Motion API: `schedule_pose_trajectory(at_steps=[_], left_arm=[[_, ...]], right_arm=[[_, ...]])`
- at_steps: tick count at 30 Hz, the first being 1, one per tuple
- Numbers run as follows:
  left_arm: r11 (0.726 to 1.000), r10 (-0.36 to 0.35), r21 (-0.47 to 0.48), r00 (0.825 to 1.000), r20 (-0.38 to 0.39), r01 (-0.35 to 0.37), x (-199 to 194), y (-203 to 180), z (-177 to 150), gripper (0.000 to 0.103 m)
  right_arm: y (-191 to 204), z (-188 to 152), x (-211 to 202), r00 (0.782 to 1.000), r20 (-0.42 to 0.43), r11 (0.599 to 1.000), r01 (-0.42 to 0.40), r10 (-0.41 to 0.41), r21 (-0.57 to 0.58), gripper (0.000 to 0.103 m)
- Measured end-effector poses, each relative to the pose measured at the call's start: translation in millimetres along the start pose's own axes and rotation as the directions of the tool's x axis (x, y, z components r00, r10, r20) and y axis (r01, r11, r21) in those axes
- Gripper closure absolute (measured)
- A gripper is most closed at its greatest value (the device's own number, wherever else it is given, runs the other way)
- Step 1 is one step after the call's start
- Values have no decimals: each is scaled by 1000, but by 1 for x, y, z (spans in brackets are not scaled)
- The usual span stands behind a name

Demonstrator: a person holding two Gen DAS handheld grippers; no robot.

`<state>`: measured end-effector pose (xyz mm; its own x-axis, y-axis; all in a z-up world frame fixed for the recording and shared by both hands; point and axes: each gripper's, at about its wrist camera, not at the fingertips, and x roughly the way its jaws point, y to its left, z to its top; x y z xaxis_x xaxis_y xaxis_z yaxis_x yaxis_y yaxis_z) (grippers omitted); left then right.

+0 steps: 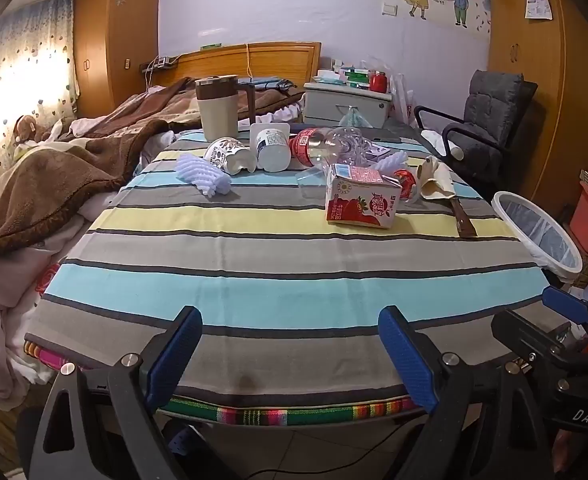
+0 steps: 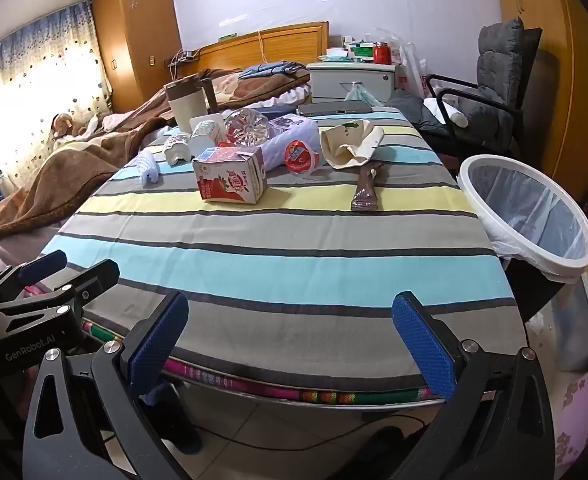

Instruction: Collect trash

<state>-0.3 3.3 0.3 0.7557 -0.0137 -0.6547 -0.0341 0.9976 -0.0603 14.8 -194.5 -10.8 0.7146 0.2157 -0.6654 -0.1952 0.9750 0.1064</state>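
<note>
Trash lies on the far half of the striped table (image 1: pixel 278 248) (image 2: pixel 294 248): a strawberry milk carton (image 1: pixel 360 202) (image 2: pixel 230 178), a clear plastic bottle (image 1: pixel 330 146) (image 2: pixel 250 126), white cups (image 1: pixel 270 146) (image 2: pixel 204 136), purple foam netting (image 1: pixel 204 174) (image 2: pixel 148 168), a red-lidded cup (image 2: pixel 300 156), a brown wrapper (image 1: pixel 464 220) (image 2: pixel 366 194) and crumpled paper (image 2: pixel 352 144). A white bin with a liner (image 1: pixel 538 236) (image 2: pixel 528 214) stands off the table's right edge. My left gripper (image 1: pixel 290 352) and right gripper (image 2: pixel 290 344) are open and empty at the near edge.
A beige jug (image 1: pixel 218 106) (image 2: pixel 188 100) and a phone (image 2: pixel 334 108) sit at the table's far end. A bed with a brown blanket (image 1: pixel 54 172) lies to the left. A grey chair (image 1: pixel 490 120) and a nightstand (image 1: pixel 344 102) stand beyond.
</note>
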Motion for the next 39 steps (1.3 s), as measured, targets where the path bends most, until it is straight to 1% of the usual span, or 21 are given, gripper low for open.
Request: schedule_pose_trajectory(at_steps=[1,4,39], left_arm=[[1000,11,16,1000,0,-11,0,-3,0,13],[1000,13,16,1000,-1,-13,1,-2,-1,13],[1000,9,9,1000,-13,-9,1,-3,-4,13]], right_arm=[[0,0,0,1000,-2,1000,0,0,0,0],[-1,0,1,1000,-3,1000,-2,2,5,0],[1,0,0,1000,1,1000,-8,8,10,0]])
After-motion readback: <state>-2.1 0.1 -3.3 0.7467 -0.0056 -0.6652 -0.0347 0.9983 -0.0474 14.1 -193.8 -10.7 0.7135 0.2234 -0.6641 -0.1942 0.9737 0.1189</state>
